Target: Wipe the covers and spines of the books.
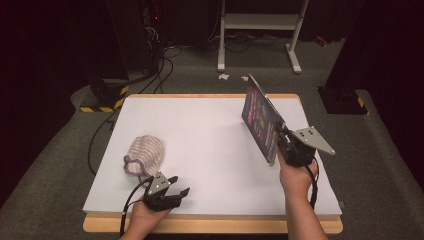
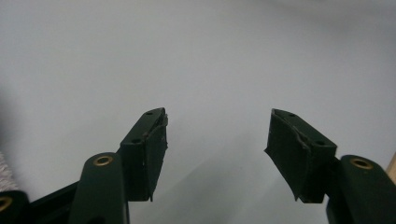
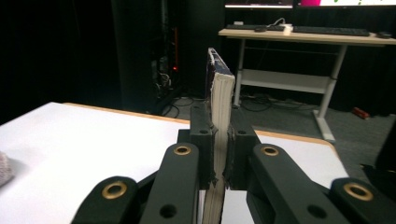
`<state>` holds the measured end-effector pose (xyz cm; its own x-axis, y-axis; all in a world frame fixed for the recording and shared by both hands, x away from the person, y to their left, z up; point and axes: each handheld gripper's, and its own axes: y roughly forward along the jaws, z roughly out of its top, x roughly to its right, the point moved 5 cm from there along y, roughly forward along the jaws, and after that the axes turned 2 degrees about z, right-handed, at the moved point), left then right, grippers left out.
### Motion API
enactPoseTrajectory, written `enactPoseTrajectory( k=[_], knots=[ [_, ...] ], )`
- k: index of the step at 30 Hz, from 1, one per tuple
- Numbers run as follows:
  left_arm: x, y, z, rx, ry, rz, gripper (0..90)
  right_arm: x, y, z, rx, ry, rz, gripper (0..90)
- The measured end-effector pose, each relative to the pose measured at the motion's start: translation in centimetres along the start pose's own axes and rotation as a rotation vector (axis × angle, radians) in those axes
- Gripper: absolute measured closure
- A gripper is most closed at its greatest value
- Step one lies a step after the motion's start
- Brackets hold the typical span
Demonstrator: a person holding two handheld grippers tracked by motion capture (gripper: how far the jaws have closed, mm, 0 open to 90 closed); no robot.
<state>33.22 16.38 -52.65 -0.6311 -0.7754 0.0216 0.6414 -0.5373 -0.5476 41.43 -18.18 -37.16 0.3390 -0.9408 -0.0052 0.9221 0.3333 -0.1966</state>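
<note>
Fingers (image 3: 205, 140) on thin, dark-cover book (image 1: 260, 117)

Hat (image 1: 144, 155) left (book (image 1: 261, 119) right)

- the right gripper (image 3: 220, 161) rises from the bottom edge, its two black jaws with brass-ringed bolts pressed against a thin dark-covered book with cream page edges (image 3: 220, 88).
- the book stands upright on edge between the pads, its worn top corner well above the jaw tips.
- the white table top with a pale wooden rim (image 3: 84, 135) stretches below and to the left.
- a bit of pinkish knitted fabric (image 3: 3, 169) lies at the left edge.
- beyond, in a dark room, stands a white-legged desk with keyboards on it (image 3: 299, 35), with cables on the grey floor.
</note>
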Motion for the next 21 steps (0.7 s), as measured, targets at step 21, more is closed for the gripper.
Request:
enactPoseTrajectory(
  k=[21],
  knots=[
    [0.0, 0.2, -0.2, -0.010, 0.005, -0.010, 38.3, -6.7, 2.0, -4.0, -0.062, -0.027, 0.157, 84.9]
  ],
)
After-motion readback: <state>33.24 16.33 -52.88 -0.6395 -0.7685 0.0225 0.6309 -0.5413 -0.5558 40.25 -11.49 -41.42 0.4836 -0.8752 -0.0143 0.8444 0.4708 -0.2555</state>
